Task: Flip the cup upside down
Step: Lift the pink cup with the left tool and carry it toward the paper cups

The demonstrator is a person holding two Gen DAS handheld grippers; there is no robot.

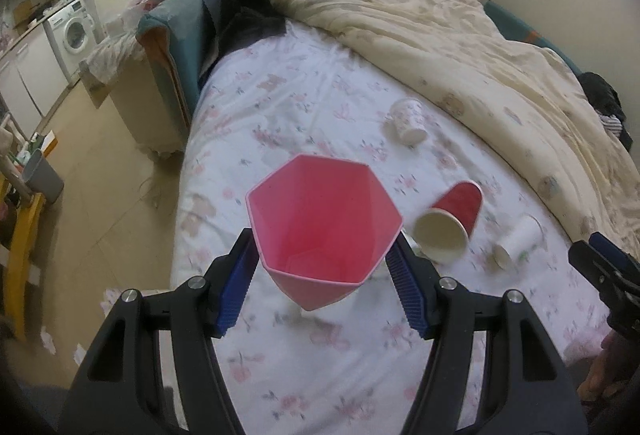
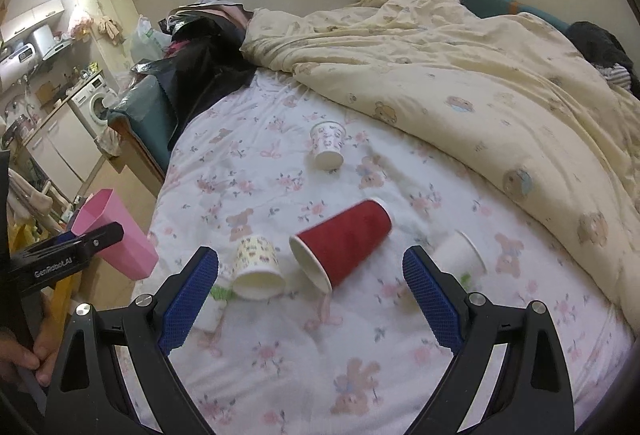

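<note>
My left tool [image 1: 324, 267] grips the pink cup [image 1: 322, 227] above the bed [image 1: 280, 107]; I'd roll it fully over, squeezing steadily. Right tool [image 2: 310, 291] hangs open.

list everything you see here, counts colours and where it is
pink cup: 1, pink, faceted, held off the bed in the left claw
red cup: 1, red outside, pale inside, on its side mid-sheet
patterned paper cups: 2, white with prints, on their sides; one near the quilt, one left of the red cup
plain paper cup: 1, white, on its side right of the red cup
sheet: 1, white floral, covers the bed
quilt: 1, cream, bunched at the far side
washing machine: 1, white, far left
left claw: 1, black with blue pads, shut on the pink cup
right claw: 1, same colours, open above the sheet
</note>
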